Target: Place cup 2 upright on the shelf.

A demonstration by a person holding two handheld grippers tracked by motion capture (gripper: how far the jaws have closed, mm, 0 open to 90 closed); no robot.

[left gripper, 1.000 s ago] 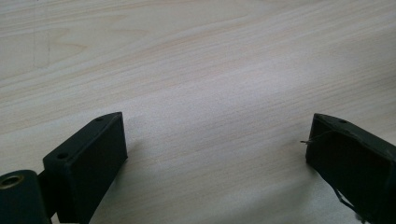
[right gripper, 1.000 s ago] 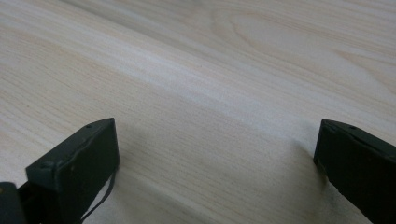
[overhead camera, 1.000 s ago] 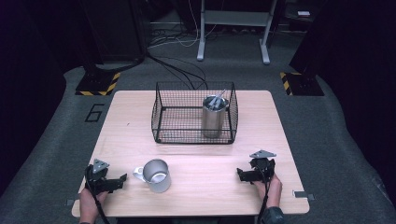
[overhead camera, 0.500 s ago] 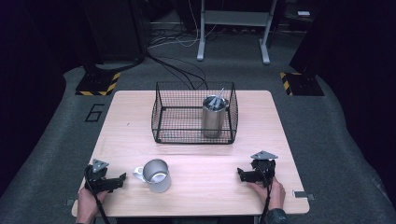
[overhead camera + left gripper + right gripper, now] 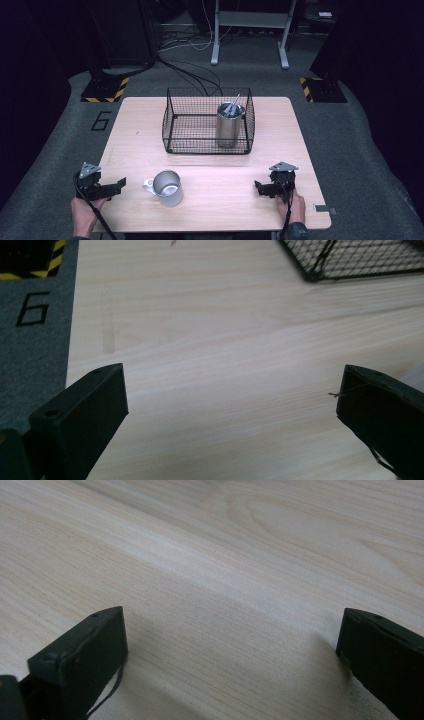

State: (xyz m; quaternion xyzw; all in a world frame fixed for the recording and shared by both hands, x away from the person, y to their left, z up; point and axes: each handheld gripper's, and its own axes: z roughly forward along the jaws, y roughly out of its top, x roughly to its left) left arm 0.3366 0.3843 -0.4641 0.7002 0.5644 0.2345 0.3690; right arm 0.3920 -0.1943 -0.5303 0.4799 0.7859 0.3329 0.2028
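Dark flooring and black stands are surrounding a pale wooden counter (image 5: 300,130), and a grey mat with a painted "6" (image 5: 101,120) is lying off its left side. On the far half of the counter a black wire basket (image 5: 172,127) is sitting, and a tall steel tumbler (image 5: 229,125) is standing upright inside its right part with a thin utensil poking out of the top; what kind of utensil it is cannot be told.

Near the front edge, left of centre, a metal mug (image 5: 166,187) is standing upright with its white handle pointing left. The left gripper (image 5: 116,186) is resting low at the near left corner, held by the person's left hand (image 5: 84,212), and is aiming rightward at the mug, close to the handle but apart from it. In the left gripper view its jaws are standing wide apart with nothing but bare wood between them, and a corner of the basket is showing at the far right.

The right gripper (image 5: 258,187) is sitting near the front right corner, held by the right hand (image 5: 295,207), well apart from the mug. In the right gripper view its jaws are likewise spread wide over bare counter, holding nothing.
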